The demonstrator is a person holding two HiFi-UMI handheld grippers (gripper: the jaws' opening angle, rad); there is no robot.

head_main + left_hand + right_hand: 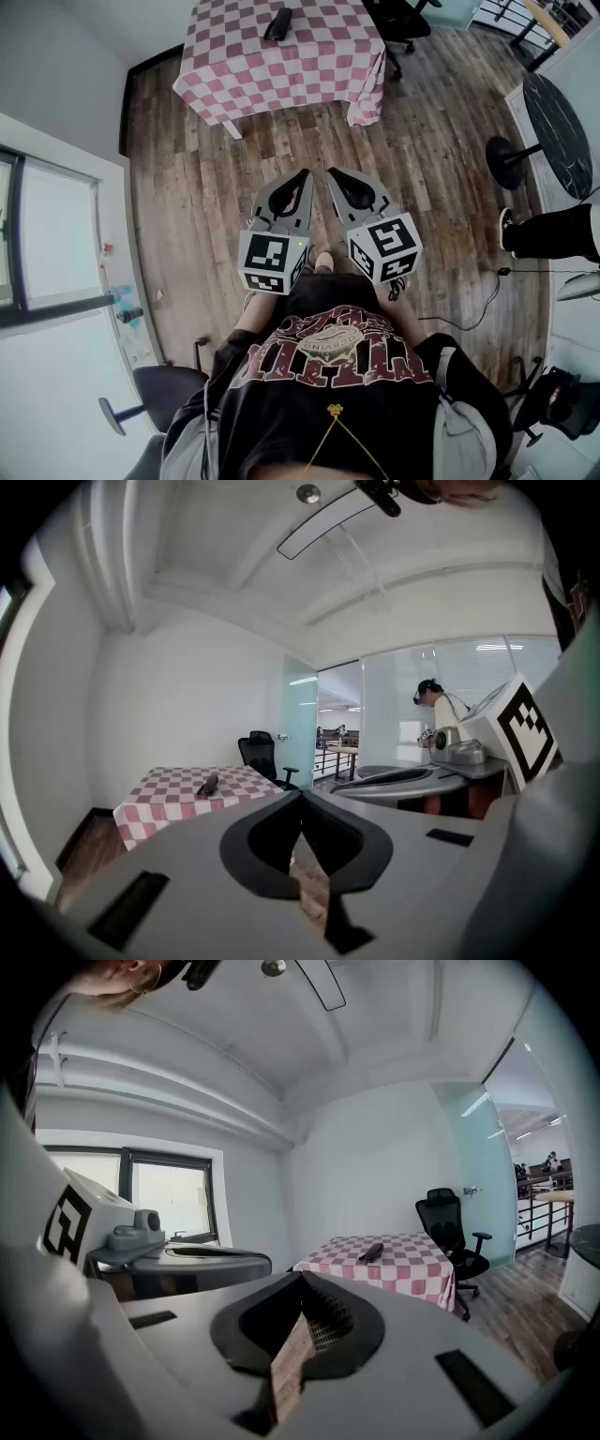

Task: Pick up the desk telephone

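Across the brown wood-plank floor point(431, 122), on a table draped in a pink-and-white checked cloth point(319, 56), lies the black desk telephone point(277, 23), well apart from both claws. The left gripper point(303, 176) and right gripper point(333, 174) hang side by side, each with tips together and nothing between them. The print on the person's dark shirt point(347, 361) is unreadable. A black office chair point(448, 1224) stands beside the table against white walls.

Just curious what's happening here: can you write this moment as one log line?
phase: pre-grasp | left gripper: shut, empty | right gripper: shut, empty | desk telephone: untouched on checkered table ahead
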